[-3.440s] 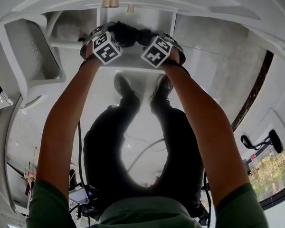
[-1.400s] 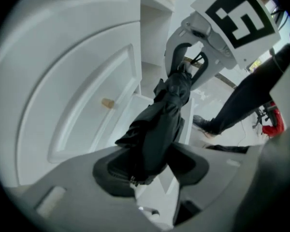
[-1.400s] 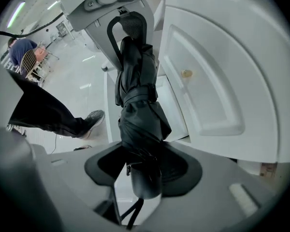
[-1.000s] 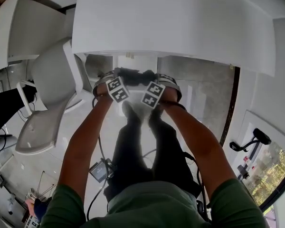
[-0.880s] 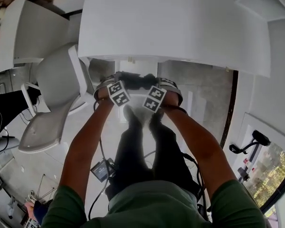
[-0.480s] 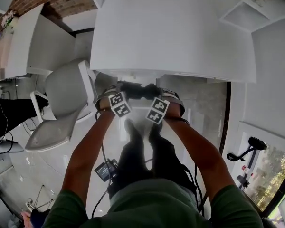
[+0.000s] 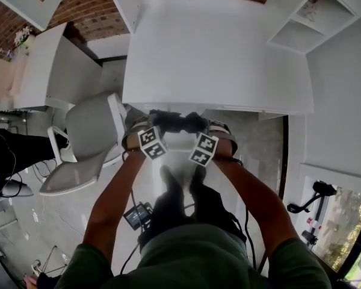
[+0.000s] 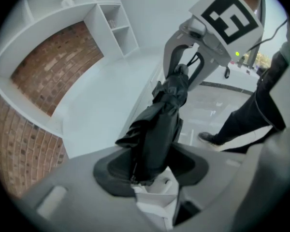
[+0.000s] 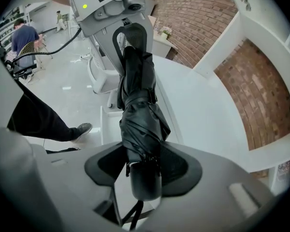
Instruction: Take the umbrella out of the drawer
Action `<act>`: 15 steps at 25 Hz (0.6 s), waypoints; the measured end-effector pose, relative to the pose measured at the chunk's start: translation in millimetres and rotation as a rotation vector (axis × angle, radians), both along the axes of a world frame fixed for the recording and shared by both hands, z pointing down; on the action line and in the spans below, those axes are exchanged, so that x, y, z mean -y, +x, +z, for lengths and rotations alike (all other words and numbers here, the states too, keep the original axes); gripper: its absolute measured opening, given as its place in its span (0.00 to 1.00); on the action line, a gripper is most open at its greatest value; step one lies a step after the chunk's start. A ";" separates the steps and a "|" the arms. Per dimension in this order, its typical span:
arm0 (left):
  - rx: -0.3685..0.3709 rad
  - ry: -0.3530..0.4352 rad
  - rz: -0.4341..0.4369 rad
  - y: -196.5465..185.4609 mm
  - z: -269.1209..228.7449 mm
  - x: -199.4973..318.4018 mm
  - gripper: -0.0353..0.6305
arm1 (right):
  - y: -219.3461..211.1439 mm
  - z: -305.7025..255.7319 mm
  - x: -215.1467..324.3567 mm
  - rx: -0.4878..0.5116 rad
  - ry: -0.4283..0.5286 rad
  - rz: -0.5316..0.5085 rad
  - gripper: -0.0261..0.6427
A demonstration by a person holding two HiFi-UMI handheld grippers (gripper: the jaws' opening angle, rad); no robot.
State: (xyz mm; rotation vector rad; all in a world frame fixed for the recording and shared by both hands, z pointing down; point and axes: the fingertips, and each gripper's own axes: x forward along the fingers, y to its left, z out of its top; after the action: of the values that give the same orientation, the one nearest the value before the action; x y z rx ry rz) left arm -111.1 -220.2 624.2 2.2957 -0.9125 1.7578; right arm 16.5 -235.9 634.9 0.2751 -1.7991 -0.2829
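A white desk (image 7: pixel 216 59) stands just beyond the 2 grippers, with a white chair (image 7: pixel 87 134) to its left and brick wall (image 8: pixel 53 76) behind. The folded black umbrella (image 7: pixel 174 122) hangs in the air before the desk's near edge. The head view hides the jaws; the gripper views show them. The left gripper (image 8: pixel 152 173) is partly closed on the cloth end and the right gripper (image 9: pixel 145 170) on the stubby handle (image 9: pixel 146 180). The umbrella's long axis runs left to right along the desk edge, handle rightward.
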 end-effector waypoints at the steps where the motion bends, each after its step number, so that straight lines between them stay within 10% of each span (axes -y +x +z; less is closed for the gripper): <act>1: 0.001 0.011 -0.001 1.3 -8.5 0.8 0.34 | 1.3 -8.3 1.1 0.005 0.011 -0.002 0.35; 15: -0.001 0.163 -0.046 -4.2 -96.0 67.8 0.34 | -4.4 -93.5 72.5 0.057 0.169 -0.028 0.35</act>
State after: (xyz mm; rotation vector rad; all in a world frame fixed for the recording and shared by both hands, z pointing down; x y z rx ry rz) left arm -115.3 -288.0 528.3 2.3503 -1.1392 1.7228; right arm 12.1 -308.4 541.3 0.3809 -1.8385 -0.4523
